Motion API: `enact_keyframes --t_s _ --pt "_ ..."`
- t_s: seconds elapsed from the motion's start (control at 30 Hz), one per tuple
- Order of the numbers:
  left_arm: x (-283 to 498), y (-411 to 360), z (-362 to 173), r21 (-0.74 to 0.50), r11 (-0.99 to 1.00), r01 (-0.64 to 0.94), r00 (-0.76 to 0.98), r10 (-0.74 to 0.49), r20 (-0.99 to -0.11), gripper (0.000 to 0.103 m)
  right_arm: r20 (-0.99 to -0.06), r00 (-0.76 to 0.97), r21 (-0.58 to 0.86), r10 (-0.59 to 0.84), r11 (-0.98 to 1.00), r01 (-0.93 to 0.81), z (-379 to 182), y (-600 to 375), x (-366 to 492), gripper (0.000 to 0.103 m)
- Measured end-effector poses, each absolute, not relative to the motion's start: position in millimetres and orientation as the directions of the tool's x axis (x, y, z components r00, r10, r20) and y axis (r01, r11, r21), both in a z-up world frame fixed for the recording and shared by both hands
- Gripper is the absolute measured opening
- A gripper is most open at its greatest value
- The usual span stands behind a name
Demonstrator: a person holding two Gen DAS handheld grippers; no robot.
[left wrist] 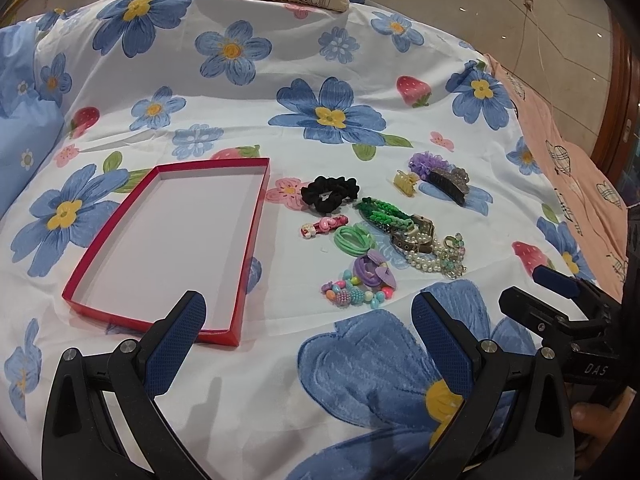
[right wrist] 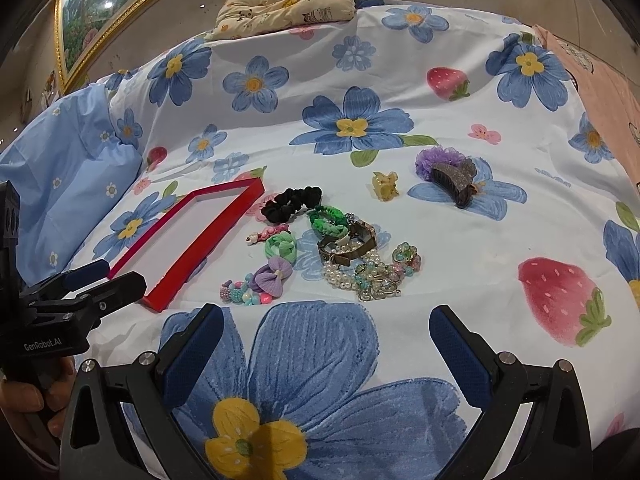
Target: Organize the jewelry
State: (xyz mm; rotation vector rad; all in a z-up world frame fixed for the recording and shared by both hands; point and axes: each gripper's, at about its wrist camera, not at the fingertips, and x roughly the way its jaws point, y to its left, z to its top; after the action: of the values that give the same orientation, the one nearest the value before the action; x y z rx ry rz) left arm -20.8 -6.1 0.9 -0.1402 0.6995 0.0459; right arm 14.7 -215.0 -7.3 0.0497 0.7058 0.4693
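From the left wrist, the red tray [left wrist: 168,248] lies bare on the floral bedsheet [left wrist: 248,92], the jewelry pile [left wrist: 384,236] just right of it, and the left gripper [left wrist: 308,328] has its fingers spread, holding nothing. From the right wrist, the right gripper [right wrist: 326,340] likewise has its fingers spread and unladen near the pearl bracelet [right wrist: 352,272], with the tray's white floor showing nothing inside.

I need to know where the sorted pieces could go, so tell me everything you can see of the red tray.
The shallow red rectangular tray looks like a cardboard box lid: thin red walls, pale pinkish-white floor, nothing inside. It lies flat and open side up on the flower-printed bedsheet, left of the jewelry pile and apart from it. The black scrunchie lies nearest its far right corner. Neither gripper touches it.
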Motion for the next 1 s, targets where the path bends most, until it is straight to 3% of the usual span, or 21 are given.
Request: enact_keyframes --t_s 1.0 --pt "25.9 9.5 1.6 -0.14 0.988 -0.071 0.713 -0.048 -0.699 0.103 -0.604 0.633 0.287 0.485 0.873 -0.394 -0.4 -219.8 53.1 0.102"
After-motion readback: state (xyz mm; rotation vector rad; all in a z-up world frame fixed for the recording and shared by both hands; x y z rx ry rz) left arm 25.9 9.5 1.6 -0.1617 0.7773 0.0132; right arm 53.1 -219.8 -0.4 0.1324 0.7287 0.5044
